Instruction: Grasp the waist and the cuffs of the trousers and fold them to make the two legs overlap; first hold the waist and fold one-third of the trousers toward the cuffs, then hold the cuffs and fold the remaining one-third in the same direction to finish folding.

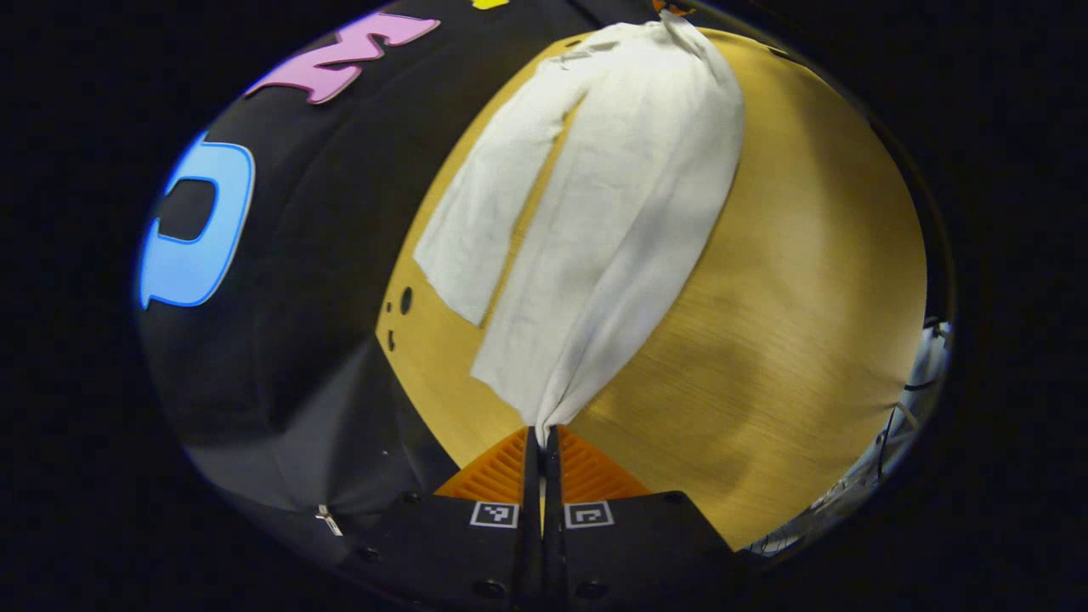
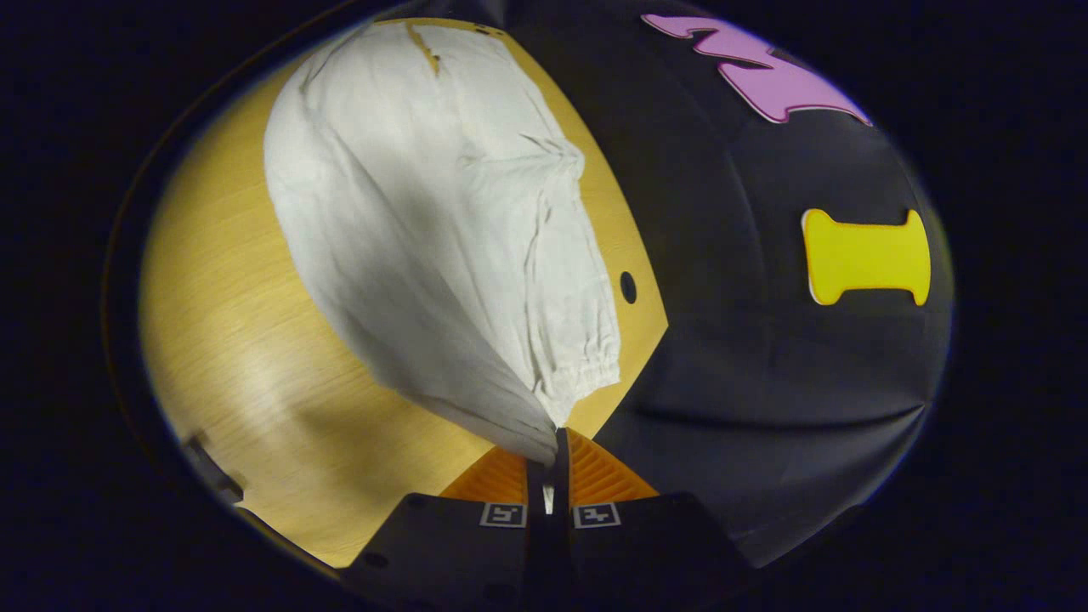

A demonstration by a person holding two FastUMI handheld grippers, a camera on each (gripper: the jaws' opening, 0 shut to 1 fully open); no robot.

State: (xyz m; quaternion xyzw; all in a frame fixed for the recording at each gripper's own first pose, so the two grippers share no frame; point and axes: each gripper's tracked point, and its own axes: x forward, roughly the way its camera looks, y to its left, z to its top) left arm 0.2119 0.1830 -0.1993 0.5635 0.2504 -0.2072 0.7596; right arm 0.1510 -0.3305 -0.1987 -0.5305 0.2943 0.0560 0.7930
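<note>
The left gripper (image 1: 541, 433) pinches a cuff of the white trousers (image 1: 612, 212), jaws clamped together on the soft, crinkled weave. The right gripper (image 2: 552, 442) clamps the gathered elastic waist (image 2: 586, 365) likewise. Both lift the garment's near side off the wooden table (image 1: 807, 280) (smooth, fine-grained); the far leg (image 1: 484, 221) lies flat toward the table's far edge.

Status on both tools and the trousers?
Left tool shut on trousers at a cuff. Right tool shut on the waist end. Legs not yet overlapped. Table unobstructed.
</note>
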